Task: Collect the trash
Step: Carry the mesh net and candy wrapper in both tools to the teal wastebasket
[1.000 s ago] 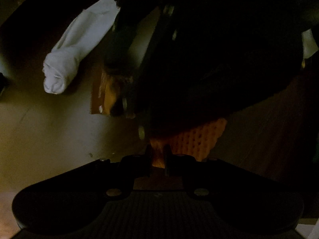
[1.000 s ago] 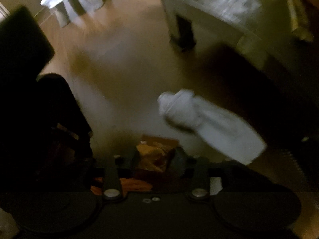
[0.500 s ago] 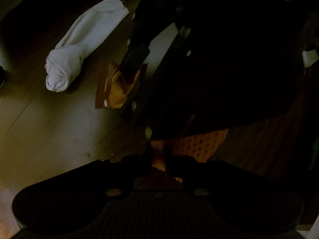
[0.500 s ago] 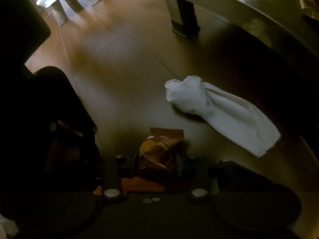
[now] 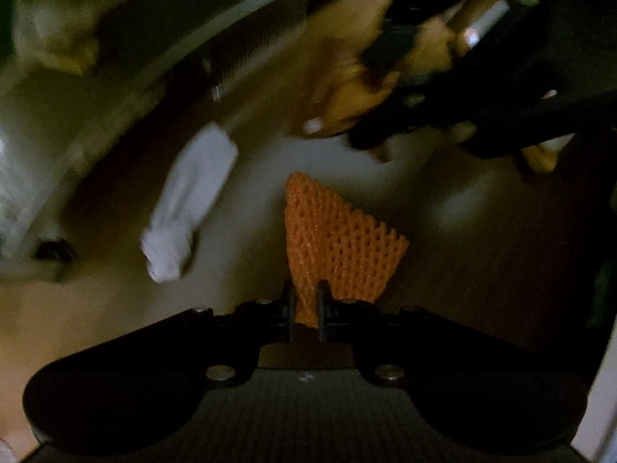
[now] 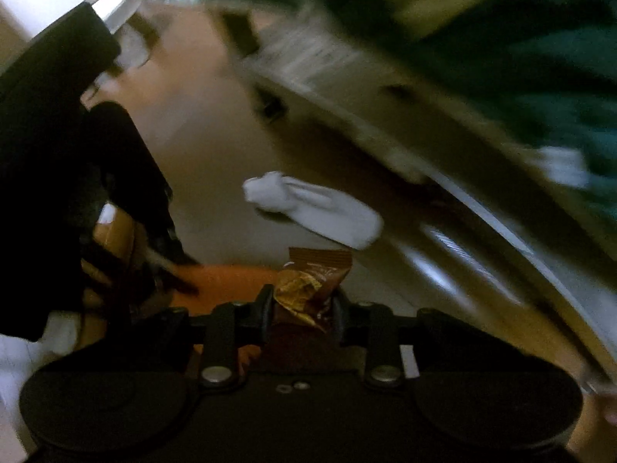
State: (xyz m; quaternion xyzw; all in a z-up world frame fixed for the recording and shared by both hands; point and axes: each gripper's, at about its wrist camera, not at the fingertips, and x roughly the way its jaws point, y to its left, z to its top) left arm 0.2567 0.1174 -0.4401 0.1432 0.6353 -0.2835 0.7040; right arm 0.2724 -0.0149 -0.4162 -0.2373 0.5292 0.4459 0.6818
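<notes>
My left gripper [image 5: 305, 301] is shut on an orange foam net sleeve [image 5: 331, 243], held up off the wooden floor. My right gripper [image 6: 302, 305] is shut on a crumpled brown and gold snack wrapper [image 6: 312, 281], also lifted. In the left wrist view the right gripper and the hand on it [image 5: 416, 58] show blurred at the upper right. In the right wrist view the left gripper's dark body [image 6: 69, 177] fills the left side, with the orange net [image 6: 227, 281] below it.
A white rolled sock [image 5: 189, 204] lies on the floor; it also shows in the right wrist view [image 6: 320, 212]. A low pale furniture frame with a dark foot [image 6: 270, 106] runs across behind it, with green fabric [image 6: 540, 77] on top. Both views are motion-blurred.
Both grippers have lifted away from the floor with their items. The wrapper has left the floor beside the sock. The sock stayed put. The furniture frame has come into view.
</notes>
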